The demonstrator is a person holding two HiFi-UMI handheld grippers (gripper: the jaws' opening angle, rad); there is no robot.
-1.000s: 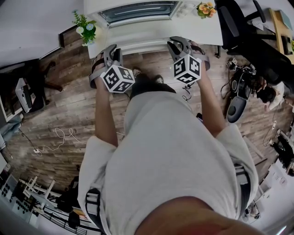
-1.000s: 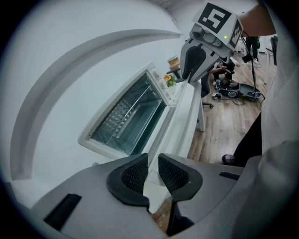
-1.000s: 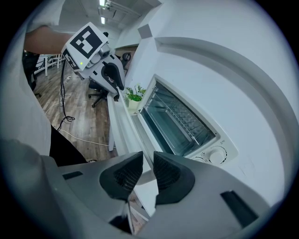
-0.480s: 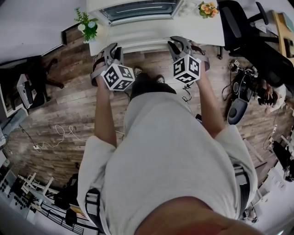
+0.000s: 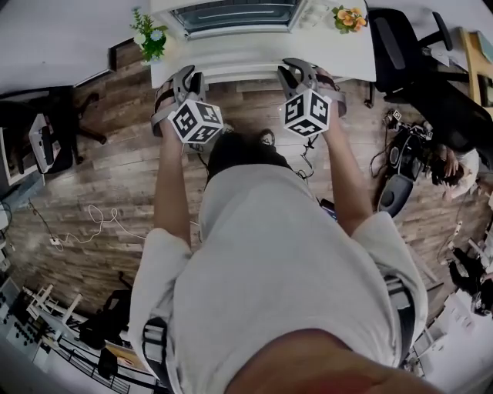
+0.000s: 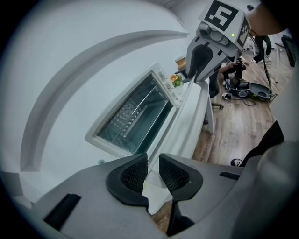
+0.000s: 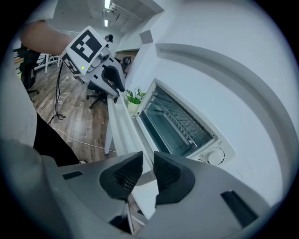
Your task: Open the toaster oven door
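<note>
Left of centre in the head view, the left gripper [image 5: 186, 77] is held over the front edge of the white table [image 5: 254, 60], its jaws narrowly parted with nothing between them. The toaster oven [image 5: 235, 15] is seen at the top middle, apart from both grippers, its glass door [image 6: 135, 116] apparently closed. To the right, the right gripper [image 5: 296, 73] is likewise narrowly parted and empty. The step is probably best done if the door's handle edge is gripped squarely and drawn down in an arc, with the oven body steadied by the other gripper.

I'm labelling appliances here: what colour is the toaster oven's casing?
The toaster oven casing is white, clearest in the right gripper view.
</note>
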